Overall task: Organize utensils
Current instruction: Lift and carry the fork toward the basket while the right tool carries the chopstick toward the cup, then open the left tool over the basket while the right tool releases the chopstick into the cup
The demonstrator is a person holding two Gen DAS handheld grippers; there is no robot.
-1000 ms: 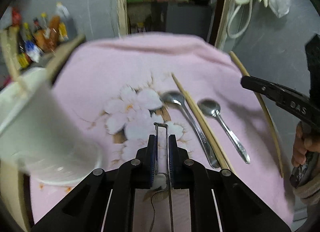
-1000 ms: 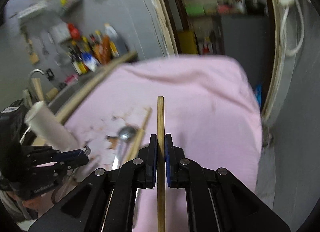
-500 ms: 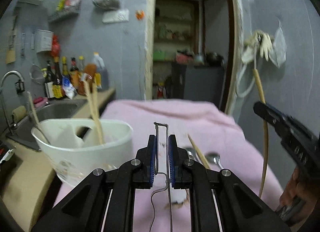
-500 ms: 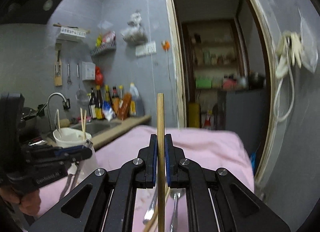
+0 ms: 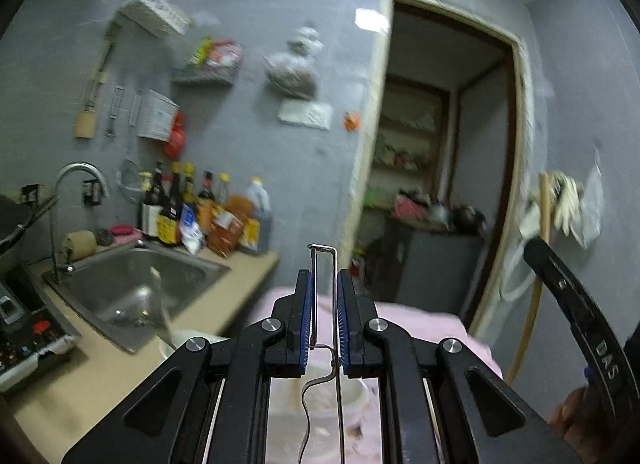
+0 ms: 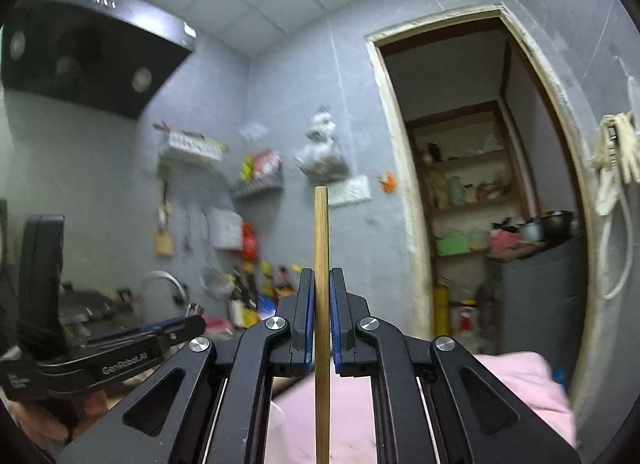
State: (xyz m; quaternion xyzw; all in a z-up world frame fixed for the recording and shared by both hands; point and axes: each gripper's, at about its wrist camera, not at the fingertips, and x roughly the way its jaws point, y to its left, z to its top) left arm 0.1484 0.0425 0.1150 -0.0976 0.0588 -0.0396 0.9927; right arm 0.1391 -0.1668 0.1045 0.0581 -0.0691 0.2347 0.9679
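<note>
My left gripper [image 5: 323, 284] is shut on a thin bent metal wire handle [image 5: 325, 264] and is tipped up toward the wall. Below it a white utensil cup [image 5: 352, 392] shows partly behind the fingers, on the pink cloth [image 5: 420, 320]. My right gripper [image 6: 322, 284] is shut on a wooden chopstick [image 6: 321, 232] that stands upright between the pads. That chopstick also shows in the left wrist view [image 5: 534, 296], at the right. The left gripper shows in the right wrist view [image 6: 120, 348], at the lower left. The spoons are out of view.
A steel sink [image 5: 132, 288] with a tap [image 5: 80, 172] lies at the left. Sauce bottles [image 5: 208, 216] stand on the counter behind it. A doorway [image 6: 480, 192] with shelves opens at the right. A range hood [image 6: 80, 56] hangs at the upper left.
Both grippers have tilted and risen further, so both views now face the wall instead of the table. The cup has dropped low behind the left fingers. Both grips are unchanged.
</note>
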